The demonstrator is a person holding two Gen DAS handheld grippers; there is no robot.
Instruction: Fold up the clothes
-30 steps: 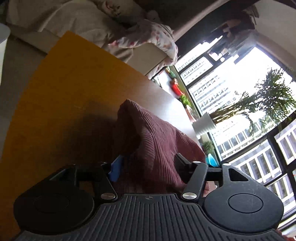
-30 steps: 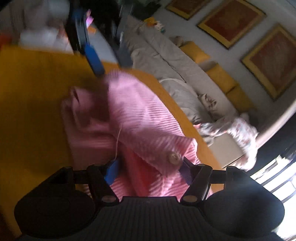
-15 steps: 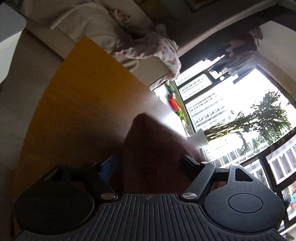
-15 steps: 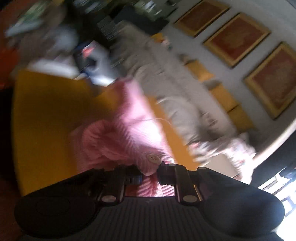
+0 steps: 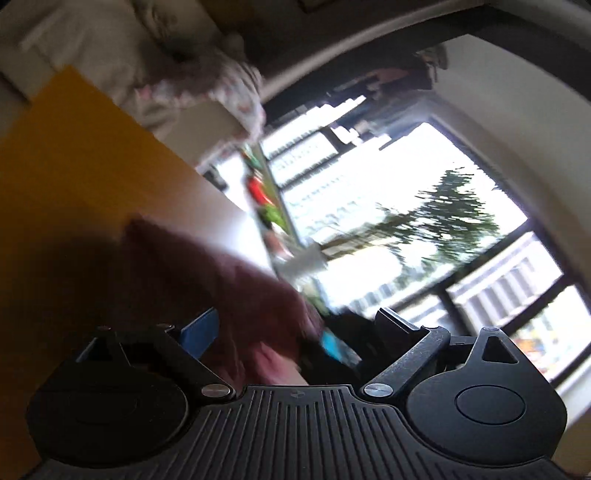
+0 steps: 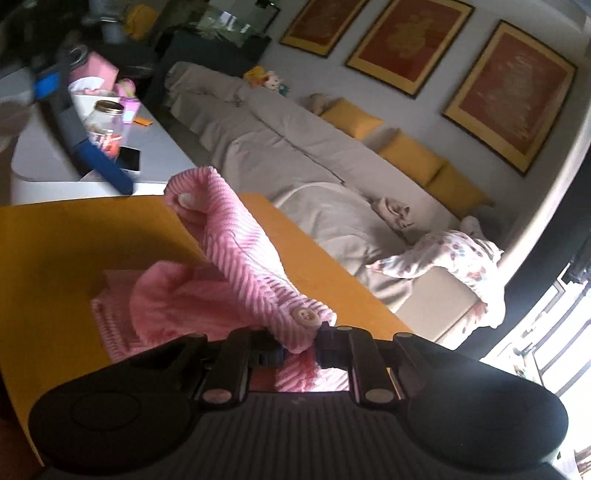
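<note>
Your right gripper [image 6: 299,347] is clamped on the buttoned edge of the pink ribbed garment [image 6: 236,266], which drapes away from it onto the yellow table [image 6: 74,236]. Your left gripper [image 5: 295,332] is opening with cloth between its jaws, unpinched. Risk: one thin hold; a jerk may slip the edge and collapse the fold.

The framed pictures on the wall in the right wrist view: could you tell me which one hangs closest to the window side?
The rightmost framed picture, largest in view; the other two hang to its left.
</note>
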